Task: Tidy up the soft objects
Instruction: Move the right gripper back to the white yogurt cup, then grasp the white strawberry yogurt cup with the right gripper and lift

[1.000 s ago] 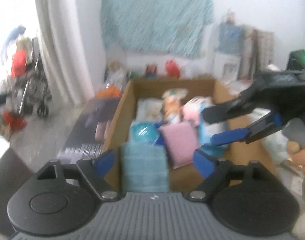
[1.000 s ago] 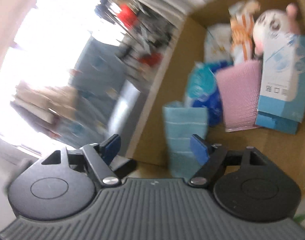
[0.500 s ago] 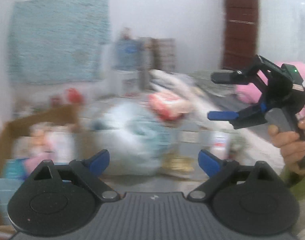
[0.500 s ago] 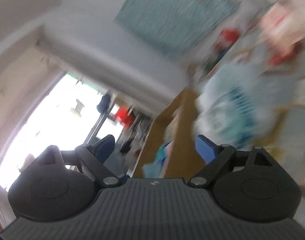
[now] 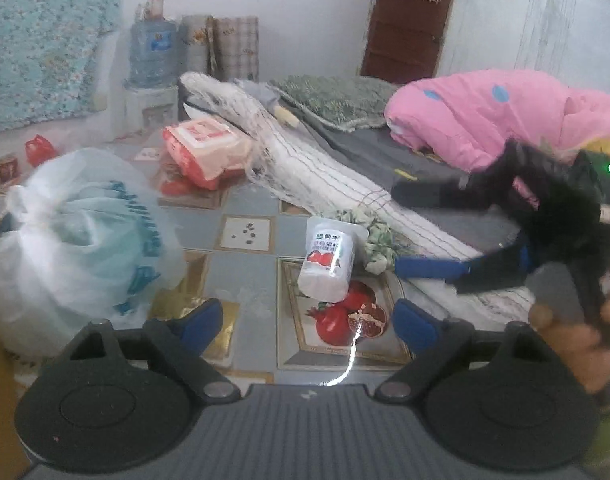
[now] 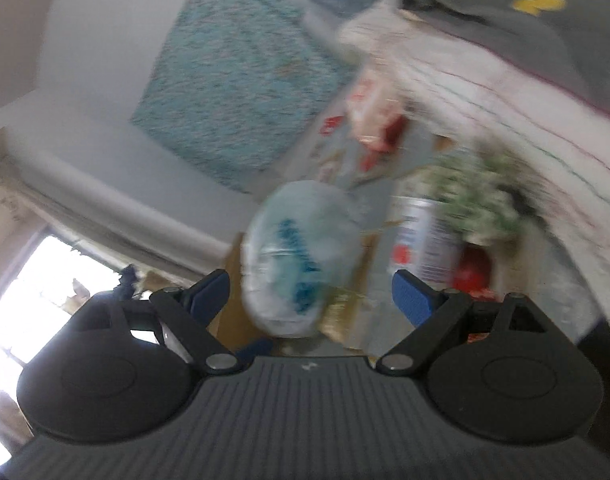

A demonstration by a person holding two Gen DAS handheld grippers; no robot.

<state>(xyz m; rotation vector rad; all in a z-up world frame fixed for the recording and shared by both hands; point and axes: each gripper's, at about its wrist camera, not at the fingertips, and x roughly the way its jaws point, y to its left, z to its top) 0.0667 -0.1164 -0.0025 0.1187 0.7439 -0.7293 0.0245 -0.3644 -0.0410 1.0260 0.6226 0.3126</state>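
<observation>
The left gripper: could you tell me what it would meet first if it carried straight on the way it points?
Probably the white plastic cup with a red fruit label, lying on the tiled floor between the open left gripper's fingertips; depth is uncertain.

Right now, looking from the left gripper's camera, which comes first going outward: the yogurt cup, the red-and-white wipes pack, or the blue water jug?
1. Yogurt cup: on the floor just ahead of the left gripper.
2. Red-and-white wipes pack: farther, left of centre.
3. Blue water jug: farthest, against the wall.
</observation>
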